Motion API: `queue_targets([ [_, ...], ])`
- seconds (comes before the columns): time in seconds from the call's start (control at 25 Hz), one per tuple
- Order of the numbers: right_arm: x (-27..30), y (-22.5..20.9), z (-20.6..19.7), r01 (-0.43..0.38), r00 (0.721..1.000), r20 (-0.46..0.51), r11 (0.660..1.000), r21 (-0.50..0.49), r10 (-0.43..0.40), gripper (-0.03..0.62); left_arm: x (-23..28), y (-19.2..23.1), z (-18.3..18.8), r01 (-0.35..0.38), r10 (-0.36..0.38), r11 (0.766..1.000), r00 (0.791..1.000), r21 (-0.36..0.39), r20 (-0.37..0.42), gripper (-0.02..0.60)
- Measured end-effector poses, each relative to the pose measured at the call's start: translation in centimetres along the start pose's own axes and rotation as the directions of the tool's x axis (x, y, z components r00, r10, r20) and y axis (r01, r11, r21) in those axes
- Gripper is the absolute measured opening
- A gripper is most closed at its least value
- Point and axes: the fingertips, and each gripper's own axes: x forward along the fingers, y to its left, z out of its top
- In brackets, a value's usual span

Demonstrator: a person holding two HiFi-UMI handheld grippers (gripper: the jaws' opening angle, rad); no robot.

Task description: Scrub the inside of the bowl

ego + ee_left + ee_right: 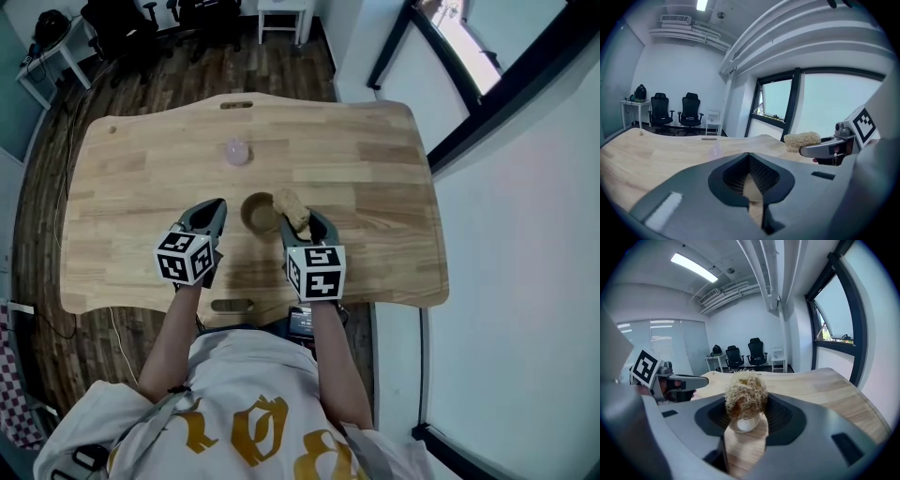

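The wooden bowl [250, 214] stands unheld on the counter [375, 187], between the two claws. The right claw [300, 223] grasps a fibrous scrubber [292, 208] at the bowl's right edge. The left claw [214, 211] is clenched on nothing.

Hazard: scrubbing pressure is likely to slide or tip the unbraced bowl. The springy scrubber may also twist in the grip.

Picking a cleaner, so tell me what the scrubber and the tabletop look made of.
The scrubber: coarse, tangled straw-coloured fibres, likely loofah or similar plant fibre. The tabletop: pale wood, matte, with visible grain and joined strips; possibly veneer.
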Motion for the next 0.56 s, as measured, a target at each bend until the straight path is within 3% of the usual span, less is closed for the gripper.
queue_targets([
  [0.16,-0.3,-0.3,-0.2,0.005,1.000,-0.001,1.000,-0.005,-0.005,0.181,-0.1,-0.2,-0.1,0.007,-0.007,1.000,1.000,-0.019,0.008,0.003],
  [0.56,-1.1,-0.2,-0.7,-0.011,1.000,-0.007,1.000,-0.007,0.011,0.181,-0.7,-0.5,-0.7,-0.017,0.017,1.000,1.000,0.024,-0.006,0.003],
])
